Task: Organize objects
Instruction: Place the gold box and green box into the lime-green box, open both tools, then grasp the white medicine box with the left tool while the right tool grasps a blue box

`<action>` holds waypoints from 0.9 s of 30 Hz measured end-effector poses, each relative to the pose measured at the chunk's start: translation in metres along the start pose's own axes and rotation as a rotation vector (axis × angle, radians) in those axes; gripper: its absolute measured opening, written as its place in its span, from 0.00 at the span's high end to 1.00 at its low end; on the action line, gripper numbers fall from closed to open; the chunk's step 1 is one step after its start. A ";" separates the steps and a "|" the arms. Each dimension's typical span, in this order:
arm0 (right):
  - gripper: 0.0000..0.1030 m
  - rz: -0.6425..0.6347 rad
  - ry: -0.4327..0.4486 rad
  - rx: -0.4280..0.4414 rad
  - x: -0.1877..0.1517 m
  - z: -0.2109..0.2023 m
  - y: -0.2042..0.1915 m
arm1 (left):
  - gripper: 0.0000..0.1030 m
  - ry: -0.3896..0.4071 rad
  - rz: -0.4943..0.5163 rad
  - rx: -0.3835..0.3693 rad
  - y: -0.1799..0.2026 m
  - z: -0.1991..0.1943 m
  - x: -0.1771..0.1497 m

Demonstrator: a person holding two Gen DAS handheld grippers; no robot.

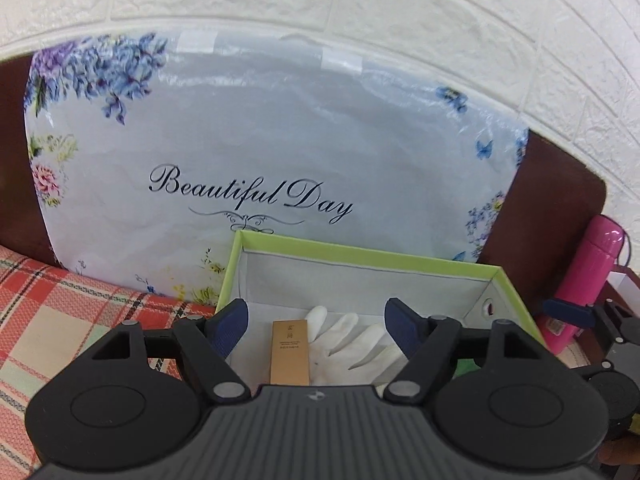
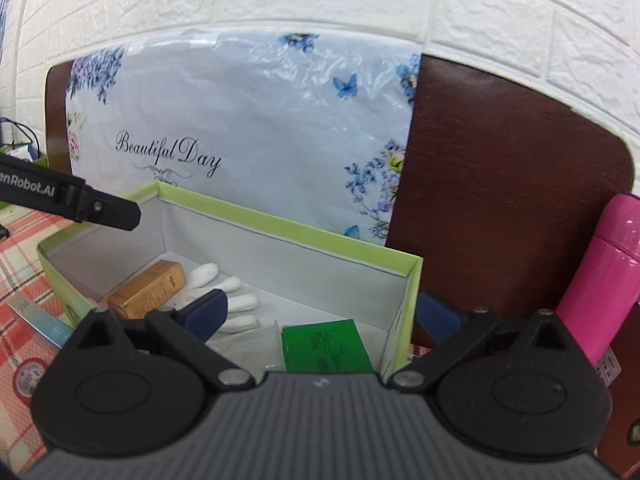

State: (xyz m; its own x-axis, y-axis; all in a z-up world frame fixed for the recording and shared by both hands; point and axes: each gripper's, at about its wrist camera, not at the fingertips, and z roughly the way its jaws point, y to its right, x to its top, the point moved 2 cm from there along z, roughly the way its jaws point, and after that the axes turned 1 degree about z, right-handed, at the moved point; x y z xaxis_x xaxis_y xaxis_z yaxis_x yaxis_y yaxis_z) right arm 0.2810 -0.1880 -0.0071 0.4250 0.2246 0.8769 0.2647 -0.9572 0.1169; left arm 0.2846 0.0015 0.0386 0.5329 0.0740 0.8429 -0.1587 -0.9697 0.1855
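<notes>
Plaid cloth (image 1: pixel 60 320) carries your box (image 2: pixel 280 224): one glove (image 2: pixel 236 304), one gold carton (image 2: pixel 148 290), one green pack (image 2: pixel 324 346); left gripper (image 1: pixel 316 326) and right gripper (image 2: pixel 320 314) both gape wide, empty.

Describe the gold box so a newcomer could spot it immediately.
Find the green-rimmed box in front of the "Beautiful Day" bag. Inside, at its left end, the gold box lies beside a white glove; it is the only golden carton there, unlike the green packet.

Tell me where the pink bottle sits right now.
The pink bottle stands outside the green-rimmed box, off its right end, at the right edge of both wrist views, against the dark brown headboard.
</notes>
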 end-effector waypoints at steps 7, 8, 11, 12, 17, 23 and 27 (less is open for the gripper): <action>0.00 0.054 0.065 0.015 0.008 -0.057 -0.001 | 0.24 -0.025 0.017 0.002 0.018 -0.048 -0.001; 0.00 0.060 0.077 0.018 0.008 -0.066 -0.001 | 0.24 -0.024 0.029 0.004 0.021 -0.057 -0.004; 0.00 0.072 0.094 0.014 0.005 -0.095 -0.003 | 0.24 -0.013 0.050 -0.008 0.027 -0.082 -0.014; 0.00 0.075 0.102 0.017 0.002 -0.105 -0.005 | 0.24 -0.011 0.054 -0.018 0.029 -0.089 -0.019; 0.00 0.110 0.127 0.040 -0.013 -0.148 -0.011 | 0.24 -0.017 0.063 -0.040 0.036 -0.120 -0.044; 0.00 0.118 0.148 0.041 -0.031 -0.186 -0.024 | 0.24 -0.027 0.048 -0.046 0.038 -0.149 -0.071; 0.00 0.134 0.146 0.048 -0.044 -0.200 -0.032 | 0.24 -0.040 0.037 -0.043 0.035 -0.160 -0.085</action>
State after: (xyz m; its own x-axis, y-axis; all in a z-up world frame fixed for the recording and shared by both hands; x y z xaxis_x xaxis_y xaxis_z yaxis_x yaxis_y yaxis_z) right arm 0.0803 -0.2035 0.0437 0.3298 0.0640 0.9419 0.2570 -0.9661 -0.0244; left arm 0.1010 -0.0017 0.0548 0.5583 0.0279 0.8291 -0.2140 -0.9608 0.1765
